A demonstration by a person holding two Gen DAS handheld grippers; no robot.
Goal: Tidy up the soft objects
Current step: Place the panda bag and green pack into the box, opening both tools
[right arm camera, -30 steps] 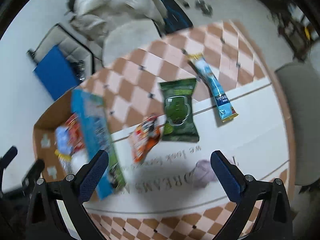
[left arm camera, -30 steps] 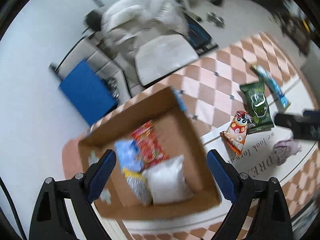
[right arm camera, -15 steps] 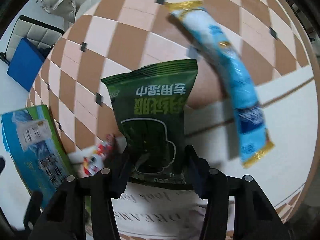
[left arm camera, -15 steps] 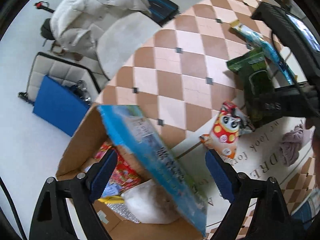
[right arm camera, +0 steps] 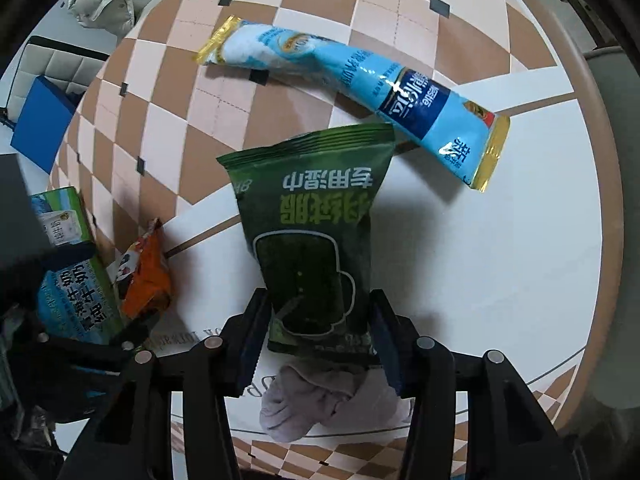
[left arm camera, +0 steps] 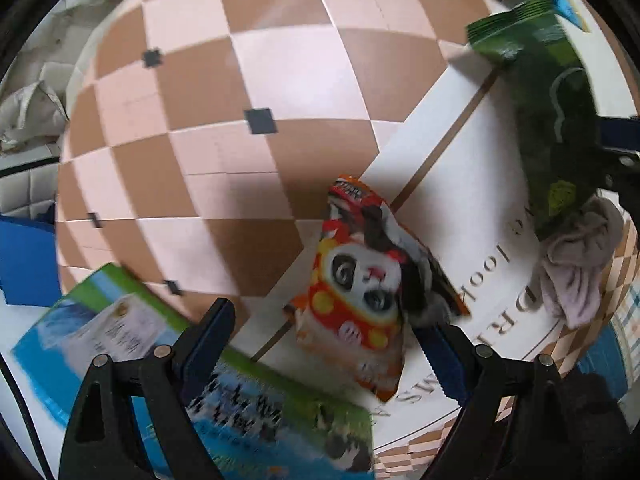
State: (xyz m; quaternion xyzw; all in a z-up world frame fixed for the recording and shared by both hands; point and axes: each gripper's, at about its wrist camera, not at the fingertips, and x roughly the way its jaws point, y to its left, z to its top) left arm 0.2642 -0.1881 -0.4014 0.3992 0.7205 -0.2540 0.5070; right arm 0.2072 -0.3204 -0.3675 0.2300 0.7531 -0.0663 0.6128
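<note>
My right gripper (right arm camera: 318, 340) is shut on the near end of a green packet (right arm camera: 308, 216), held lifted over the table; the packet also shows in the left wrist view (left arm camera: 548, 120). My left gripper (left arm camera: 324, 336) is open, its fingers either side of an orange panda snack bag (left arm camera: 360, 280) lying on the table; the bag also shows in the right wrist view (right arm camera: 144, 276). A long light-blue packet (right arm camera: 352, 80) lies beyond the green one. A crumpled pale-pink cloth (right arm camera: 320, 404) lies under the right gripper and shows in the left wrist view (left arm camera: 576, 264).
A blue-and-green printed carton flap (left arm camera: 172, 360) stands at my lower left, also in the right wrist view (right arm camera: 68, 264). The round table has a checked cloth (left arm camera: 224, 100) with a white lettered centre (right arm camera: 500, 240). A blue seat (right arm camera: 40, 128) and a white jacket (right arm camera: 104, 4) are beyond the table.
My right gripper closed on the green packet and lifted its near end. My left gripper left the box and came down over the panda snack bag, still open.
</note>
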